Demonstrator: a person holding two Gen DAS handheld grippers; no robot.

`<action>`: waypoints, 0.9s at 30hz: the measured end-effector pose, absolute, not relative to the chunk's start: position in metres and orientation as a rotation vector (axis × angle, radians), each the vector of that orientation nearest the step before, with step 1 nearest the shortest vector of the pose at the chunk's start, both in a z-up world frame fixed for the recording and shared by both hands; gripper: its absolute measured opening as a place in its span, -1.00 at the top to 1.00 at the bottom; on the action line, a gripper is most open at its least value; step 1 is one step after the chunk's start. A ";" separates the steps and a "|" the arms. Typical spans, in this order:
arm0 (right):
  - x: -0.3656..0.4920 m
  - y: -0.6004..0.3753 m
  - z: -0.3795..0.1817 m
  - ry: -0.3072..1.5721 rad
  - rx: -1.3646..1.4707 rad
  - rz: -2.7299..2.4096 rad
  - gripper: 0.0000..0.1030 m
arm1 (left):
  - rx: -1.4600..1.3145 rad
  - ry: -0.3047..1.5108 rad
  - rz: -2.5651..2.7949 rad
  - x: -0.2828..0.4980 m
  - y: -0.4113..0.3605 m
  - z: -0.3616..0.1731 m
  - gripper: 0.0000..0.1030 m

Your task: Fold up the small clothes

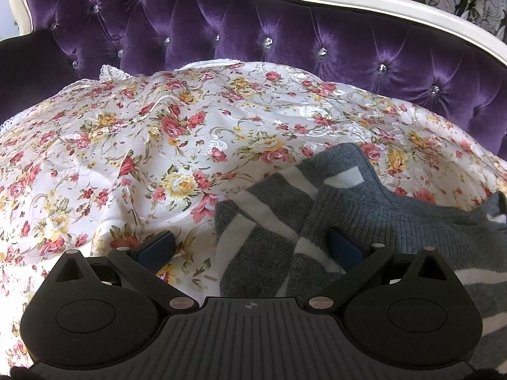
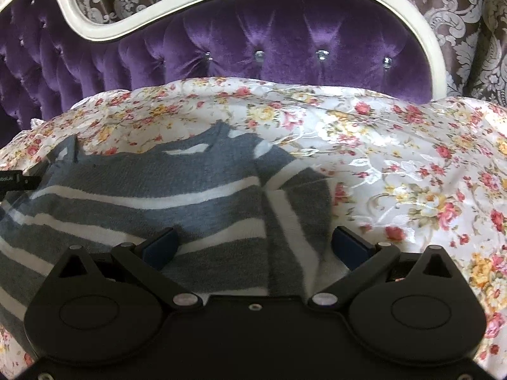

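Note:
A small grey sweater with white stripes (image 2: 152, 186) lies flat on a floral cloth (image 2: 396, 158), neck toward the sofa back. In the left wrist view the sweater (image 1: 380, 212) fills the lower right, its left sleeve (image 1: 263, 221) angled down toward me. My left gripper (image 1: 253, 250) is open, low over that sleeve, its right finger on the sweater. My right gripper (image 2: 253, 247) is open, straddling the right sleeve (image 2: 294, 221) and the sweater's side. Part of the left gripper (image 2: 12, 179) shows at the left edge of the right wrist view.
The floral cloth (image 1: 142, 145) covers a sofa seat. A purple tufted velvet backrest (image 1: 253, 28) with a white carved frame (image 2: 412, 25) rises close behind. Patterned curtains (image 2: 469, 31) hang beyond it.

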State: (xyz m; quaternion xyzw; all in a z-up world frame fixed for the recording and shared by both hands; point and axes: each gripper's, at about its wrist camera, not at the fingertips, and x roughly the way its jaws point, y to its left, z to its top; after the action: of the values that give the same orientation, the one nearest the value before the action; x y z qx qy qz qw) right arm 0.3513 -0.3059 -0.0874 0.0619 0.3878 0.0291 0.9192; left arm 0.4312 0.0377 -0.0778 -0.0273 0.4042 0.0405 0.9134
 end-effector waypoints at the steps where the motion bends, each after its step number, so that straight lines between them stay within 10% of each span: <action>1: 0.352 -0.310 -0.087 0.797 0.134 0.041 -1.00 | -0.056 0.832 0.083 0.431 0.038 -0.078 -1.00; 27: 0.339 -0.413 -0.080 0.831 0.810 0.247 -0.99 | -0.061 0.859 0.091 0.435 0.039 -0.076 -1.00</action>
State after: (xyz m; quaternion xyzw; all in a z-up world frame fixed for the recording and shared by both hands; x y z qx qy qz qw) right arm 0.3391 -0.4131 -0.0805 0.3817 0.3917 0.1165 0.8290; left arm 0.4349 0.0386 -0.0761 -0.0296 0.4160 0.0443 0.9078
